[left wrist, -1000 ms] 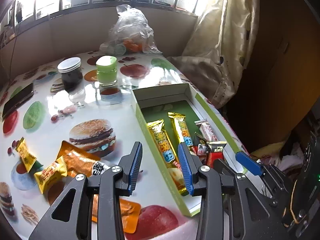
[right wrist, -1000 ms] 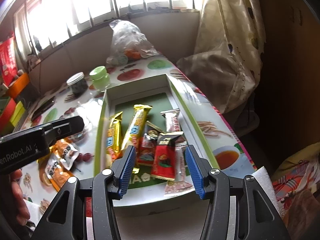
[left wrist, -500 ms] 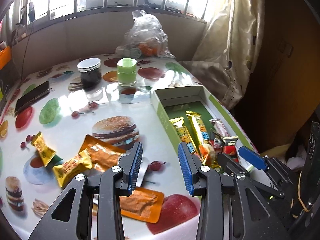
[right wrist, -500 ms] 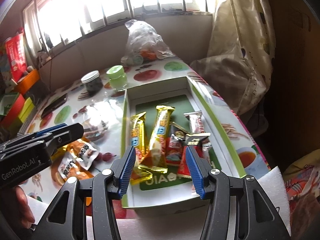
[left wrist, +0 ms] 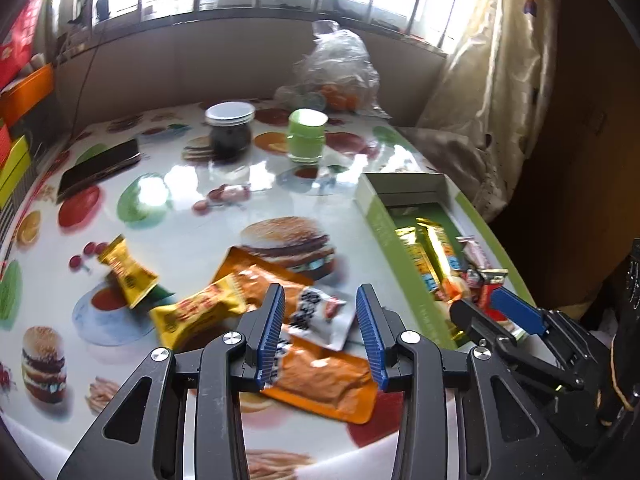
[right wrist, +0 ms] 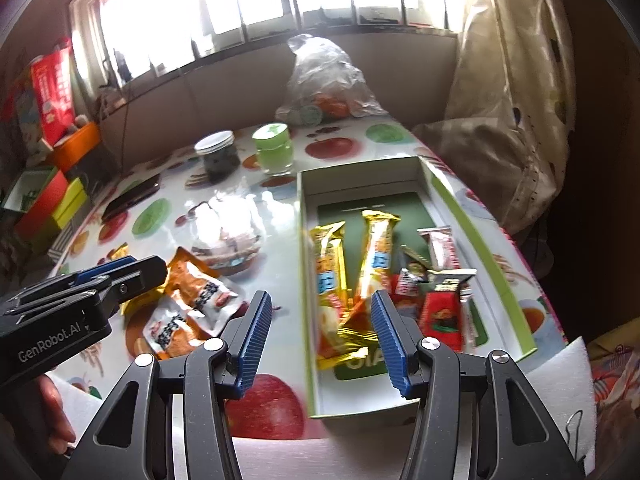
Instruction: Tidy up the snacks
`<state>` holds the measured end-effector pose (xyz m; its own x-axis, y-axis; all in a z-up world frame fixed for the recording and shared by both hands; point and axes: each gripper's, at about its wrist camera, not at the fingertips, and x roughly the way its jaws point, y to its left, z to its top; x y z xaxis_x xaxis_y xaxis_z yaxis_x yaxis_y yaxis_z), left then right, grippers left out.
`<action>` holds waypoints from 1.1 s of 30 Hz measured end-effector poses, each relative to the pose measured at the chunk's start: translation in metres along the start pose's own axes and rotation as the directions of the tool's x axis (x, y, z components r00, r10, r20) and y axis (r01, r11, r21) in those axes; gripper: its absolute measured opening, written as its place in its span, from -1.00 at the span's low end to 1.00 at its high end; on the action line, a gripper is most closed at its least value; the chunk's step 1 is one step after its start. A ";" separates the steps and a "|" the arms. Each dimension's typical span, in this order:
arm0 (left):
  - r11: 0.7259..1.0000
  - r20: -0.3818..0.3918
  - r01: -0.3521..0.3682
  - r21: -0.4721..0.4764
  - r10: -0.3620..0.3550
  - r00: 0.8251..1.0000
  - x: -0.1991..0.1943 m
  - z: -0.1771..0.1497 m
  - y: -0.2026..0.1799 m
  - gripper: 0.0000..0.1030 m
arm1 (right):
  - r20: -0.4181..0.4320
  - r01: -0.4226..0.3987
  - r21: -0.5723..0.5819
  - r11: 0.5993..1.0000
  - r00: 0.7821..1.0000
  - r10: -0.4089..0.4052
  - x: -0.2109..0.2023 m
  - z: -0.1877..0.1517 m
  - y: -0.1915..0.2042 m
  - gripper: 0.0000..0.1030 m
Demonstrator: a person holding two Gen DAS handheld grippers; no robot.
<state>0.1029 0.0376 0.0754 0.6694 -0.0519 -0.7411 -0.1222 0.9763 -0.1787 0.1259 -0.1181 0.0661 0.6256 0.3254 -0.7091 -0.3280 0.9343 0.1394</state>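
Shiny orange and yellow foil snack packets [left wrist: 256, 300] are scattered near the front edge of the fruit-printed table [left wrist: 172, 216]. Compared with a second ago, the left gripper [left wrist: 320, 332] is shifted from the green-rimmed cardboard box [right wrist: 476, 216] to above them, partly open and empty. The right gripper [right wrist: 320, 340] is seen wider open, holding nothing.

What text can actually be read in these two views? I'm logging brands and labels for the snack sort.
"GenRobot.AI": white letters on the black body of the left tongs, seen in the right wrist view.
"IA": partly hidden white letters on the green floor of the box.
Print on the gold bars, the orange pouches and the red carton is too blurred to read.
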 end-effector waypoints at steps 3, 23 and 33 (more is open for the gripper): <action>0.999 -0.006 -0.021 -0.033 0.021 1.000 0.000 -0.005 0.018 -0.25 | -0.006 -0.017 -0.025 1.000 1.000 0.017 0.003 -0.001 0.011 0.00; 0.977 -0.044 -0.115 -0.181 0.109 0.993 -0.005 -0.032 0.102 -0.25 | -0.204 -0.254 -0.171 0.952 0.954 0.218 0.053 -0.021 0.071 0.03; 0.971 -0.061 -0.125 -0.205 0.115 0.992 -0.002 -0.037 0.115 -0.25 | -0.274 -0.317 -0.273 0.908 0.931 0.242 0.068 -0.024 0.090 0.13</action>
<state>0.0605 0.1417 0.0321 0.6053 0.0481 -0.7946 -0.3523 0.9113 -0.2132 0.1224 -0.0150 0.0140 0.3083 0.4894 -0.8158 -0.6895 0.7057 0.1627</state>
